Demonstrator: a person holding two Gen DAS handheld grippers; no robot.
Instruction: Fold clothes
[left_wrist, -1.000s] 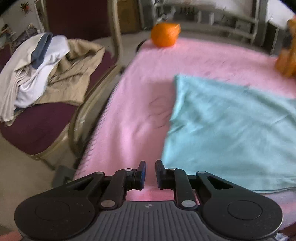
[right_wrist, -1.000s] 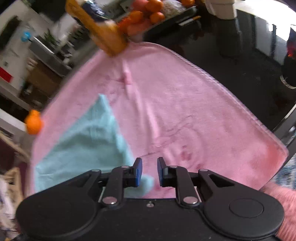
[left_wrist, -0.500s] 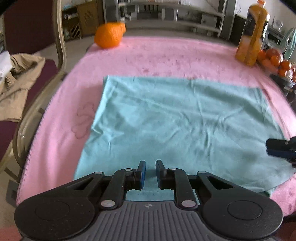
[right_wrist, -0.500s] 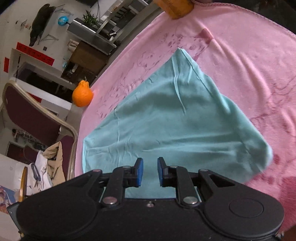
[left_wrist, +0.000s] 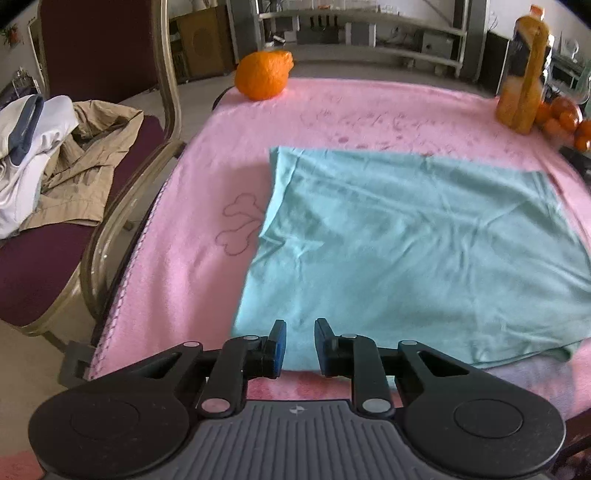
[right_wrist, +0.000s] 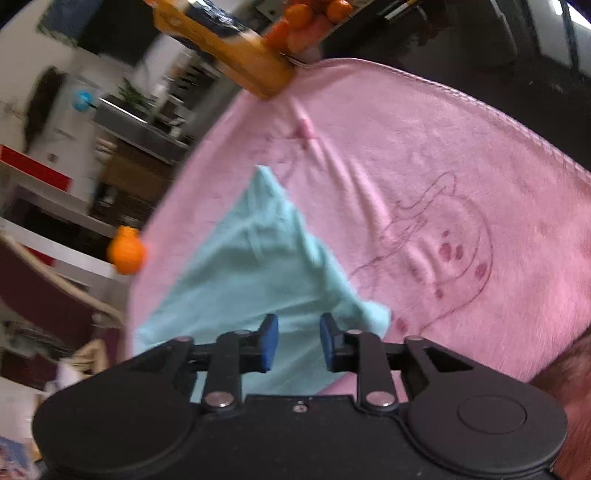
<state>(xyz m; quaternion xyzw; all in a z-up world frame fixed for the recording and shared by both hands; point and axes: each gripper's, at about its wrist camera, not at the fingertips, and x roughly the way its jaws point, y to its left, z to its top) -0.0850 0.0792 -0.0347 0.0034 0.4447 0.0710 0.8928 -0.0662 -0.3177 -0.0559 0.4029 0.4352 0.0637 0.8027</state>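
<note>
Now | chair (left_wrist: 55, 266): heaped clothes (left_wrist: 55, 162) | blanket (left_wrist: 192, 236): teal cloth (left_wrist: 424, 251)

Large orange (left_wrist: 264, 75) and juice bottle (left_wrist: 524, 70) at the pink blanket's (left_wrist: 192, 236) far edge, maroon chair (left_wrist: 48, 254) beside.

Ahead of the claw, a smooth, matt teal cloth (left_wrist: 413, 240) lies creased on a fuzzy pink towel (left_wrist: 192, 266); left, a glossy-framed chair (left_wrist: 110, 236).
</note>
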